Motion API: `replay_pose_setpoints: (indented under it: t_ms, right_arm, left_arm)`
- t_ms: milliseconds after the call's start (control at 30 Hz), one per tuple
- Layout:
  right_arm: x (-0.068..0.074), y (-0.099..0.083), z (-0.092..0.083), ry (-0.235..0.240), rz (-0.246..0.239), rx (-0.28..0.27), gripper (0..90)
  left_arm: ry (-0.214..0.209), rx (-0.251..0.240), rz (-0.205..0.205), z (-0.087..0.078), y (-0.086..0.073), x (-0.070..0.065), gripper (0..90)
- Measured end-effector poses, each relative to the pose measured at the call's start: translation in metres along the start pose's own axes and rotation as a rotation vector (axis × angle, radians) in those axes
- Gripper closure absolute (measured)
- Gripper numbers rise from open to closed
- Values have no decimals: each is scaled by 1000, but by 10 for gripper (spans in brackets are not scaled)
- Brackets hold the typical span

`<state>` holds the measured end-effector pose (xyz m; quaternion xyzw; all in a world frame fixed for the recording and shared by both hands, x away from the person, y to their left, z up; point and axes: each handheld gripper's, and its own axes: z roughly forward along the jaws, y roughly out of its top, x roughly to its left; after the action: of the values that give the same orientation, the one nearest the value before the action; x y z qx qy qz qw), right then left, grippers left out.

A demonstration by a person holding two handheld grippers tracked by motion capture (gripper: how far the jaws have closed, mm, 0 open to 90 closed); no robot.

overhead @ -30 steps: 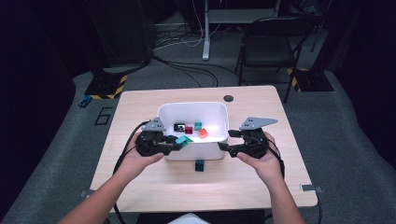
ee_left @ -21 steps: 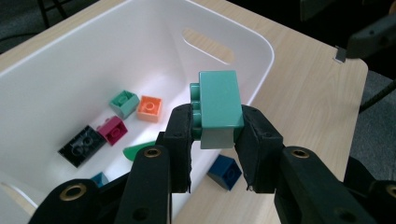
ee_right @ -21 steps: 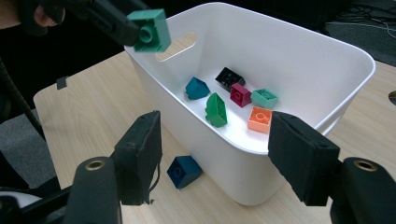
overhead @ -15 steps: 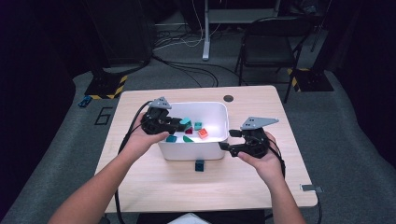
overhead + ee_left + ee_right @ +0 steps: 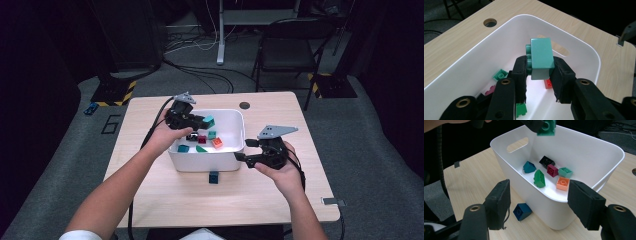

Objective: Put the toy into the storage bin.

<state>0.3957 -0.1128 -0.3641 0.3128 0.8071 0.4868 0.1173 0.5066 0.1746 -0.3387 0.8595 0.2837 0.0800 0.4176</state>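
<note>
The wooden tabletop [image 5: 150, 125] carries a white bin [image 5: 235, 160] near its middle, within reach of both hands, so bricks can be dropped in from either side. The bin serves as the collecting place: loose bricks already lie on its floor, among them an orange brick [image 5: 563, 183] and a dark red brick [image 5: 552, 170]. The right hand-held gripper [image 5: 246, 150] waits just beside the bin's near right corner with its jaws spread and nothing between them. The left hand-held gripper [image 5: 202, 121] hangs over the bin's interior, clenched on a teal brick [image 5: 541, 56], probably about to let it fall. One dark blue brick [image 5: 214, 177] lies on the tabletop against the bin's front wall, not yet collected.
</note>
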Motion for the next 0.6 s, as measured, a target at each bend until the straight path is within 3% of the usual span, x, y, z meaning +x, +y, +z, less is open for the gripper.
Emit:
replay_pose_setpoints:
  t_ms: [267, 600]
  right_arm:
    - [-1, 0, -1, 2, -1, -3, 345]
    - [0, 0, -1, 2, 0, -6, 345]
  left_arm:
    - [1, 23, 1, 30, 4, 12, 665]
    - [-12, 45, -20, 61, -5, 29, 665]
